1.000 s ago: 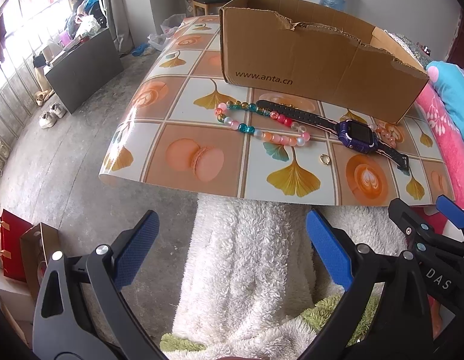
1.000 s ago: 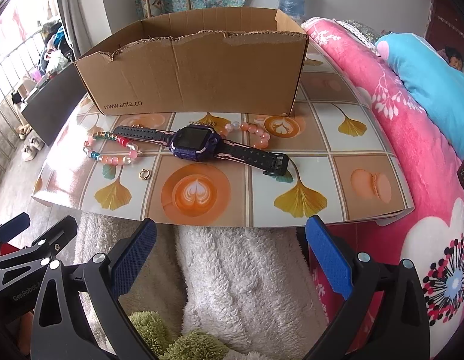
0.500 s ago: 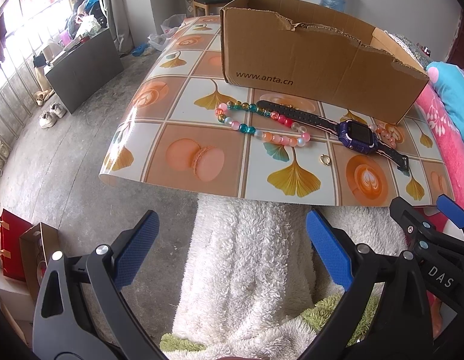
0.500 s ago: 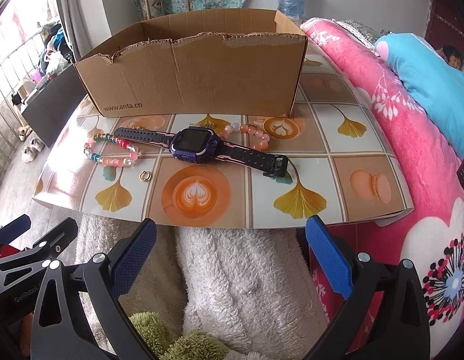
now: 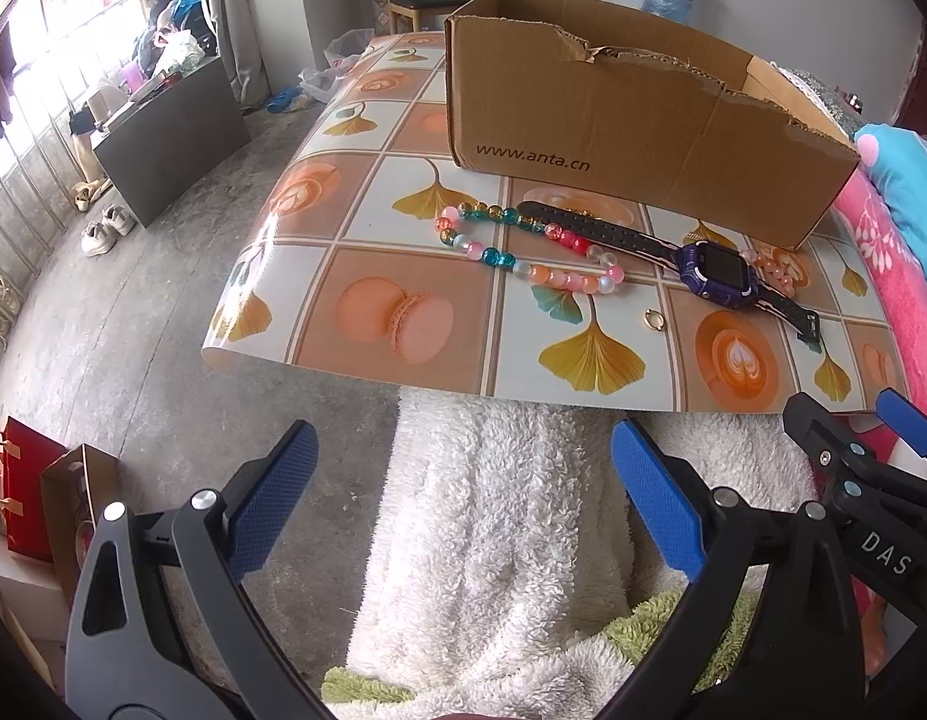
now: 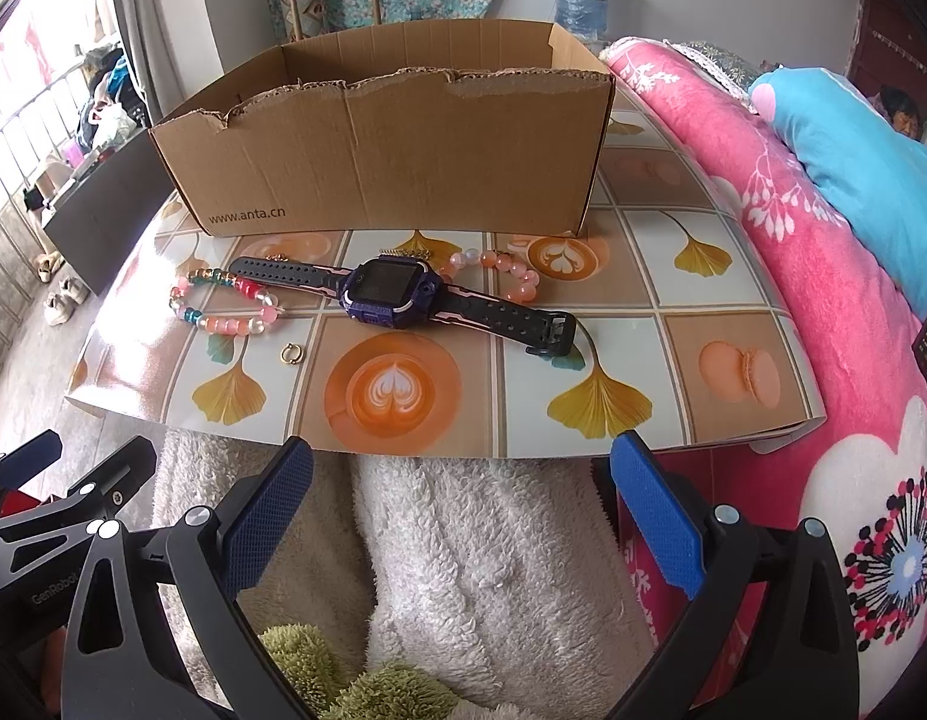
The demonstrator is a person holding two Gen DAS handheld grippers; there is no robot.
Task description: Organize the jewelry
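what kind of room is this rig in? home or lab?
Most likely a lived-in bedroom at home, not a lab: a bed with a pink floral blanket beside the table, shoes on the bare concrete floor, and a wooden chair by the back wall.

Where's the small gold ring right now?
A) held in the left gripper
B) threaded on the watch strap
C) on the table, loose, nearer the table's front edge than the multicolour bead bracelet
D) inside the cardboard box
C: the gold ring lies alone on the table, in front of the bead bracelet, clear of the watch.
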